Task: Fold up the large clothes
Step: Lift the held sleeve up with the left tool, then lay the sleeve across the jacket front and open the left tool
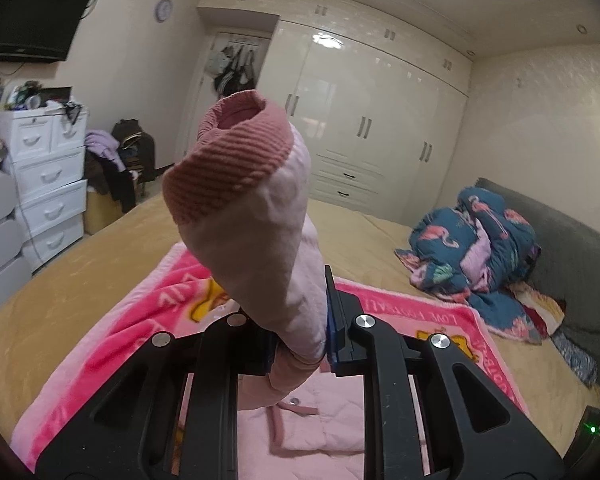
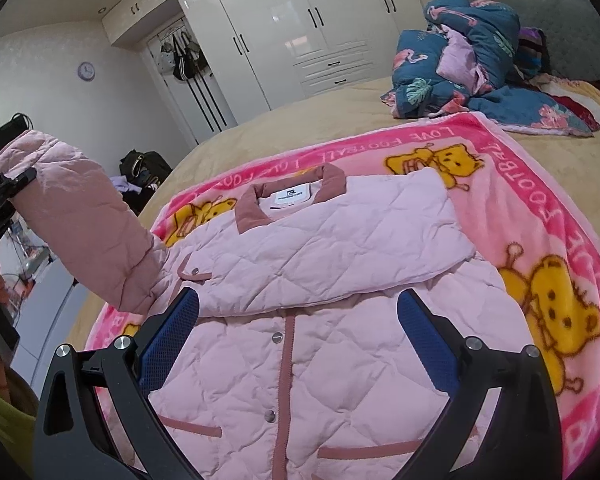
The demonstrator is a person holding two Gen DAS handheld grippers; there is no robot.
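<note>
Jacket [image 2: 320, 280] sleeve [image 1: 256, 216] clamped by left gripper [image 1: 300, 344].

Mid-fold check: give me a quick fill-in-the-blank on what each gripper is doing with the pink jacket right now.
1. The left gripper is shut on the jacket's ____.
2. The right gripper, hovering over the jacket, has its jaws ____.
3. The jacket lies on a pink ____ printed with yellow bears.
4. The sleeve's ribbed cuff is a ____ pink than the quilted fabric.

Missing words: sleeve; open; blanket; darker
</note>
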